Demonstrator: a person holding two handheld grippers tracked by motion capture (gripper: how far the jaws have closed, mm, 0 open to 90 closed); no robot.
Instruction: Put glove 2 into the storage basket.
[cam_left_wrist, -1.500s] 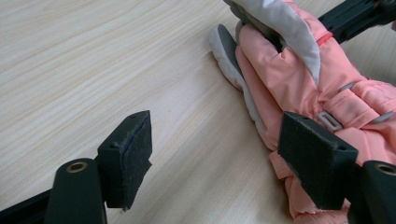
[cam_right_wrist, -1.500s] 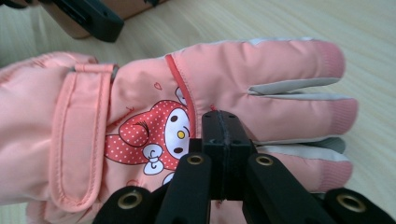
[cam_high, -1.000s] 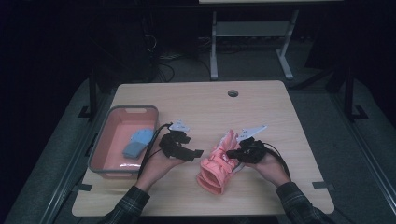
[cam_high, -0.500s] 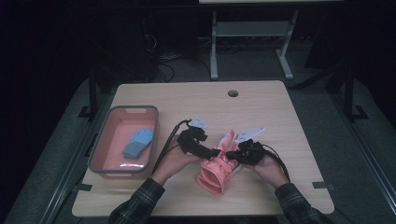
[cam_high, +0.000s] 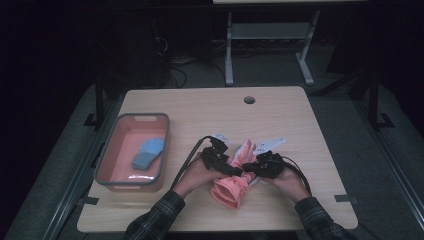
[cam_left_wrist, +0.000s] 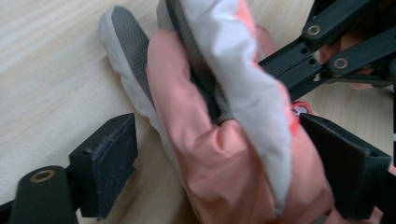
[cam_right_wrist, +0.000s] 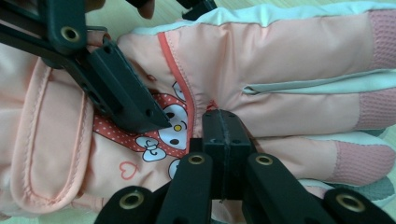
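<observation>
A person in plaid sleeves is sitting at a light wooden surface (cam_high: 300, 130), holding a black two-jaw gripper in each hand. Both grippers are meeting over a padded salmon-pink and pale grey winter glove (cam_high: 234, 182) that is lying on the surface near the front edge, close to the middle, its cuff toward the person and its fingers pointing away.

The left gripper (cam_high: 235, 171) is reaching in from the left. Its jaws have just been opening and are standing wide apart on either side of the glove; in the left gripper view (cam_left_wrist: 219, 168) one pad is sitting clear of the fabric over bare wood, while the other is right against the pink edge, though whether it is actually touching is unclear. That view is also showing the glove's dark grey textured palm side.

The right gripper (cam_high: 252, 169) is coming in from the right with its jaws closed. In the right gripper view (cam_right_wrist: 223, 135) the two pads are pressed together, pinching a fold of the glove's back beside a cartoon patch with a bow. The left gripper's pad is lying across the red dotted part of that patch.

A grey-rimmed rectangular plastic bin with a pink floor (cam_high: 107, 160) is standing at the left side of the surface, well apart from the glove. A folded light blue cloth item (cam_high: 148, 152) is lying inside it
</observation>
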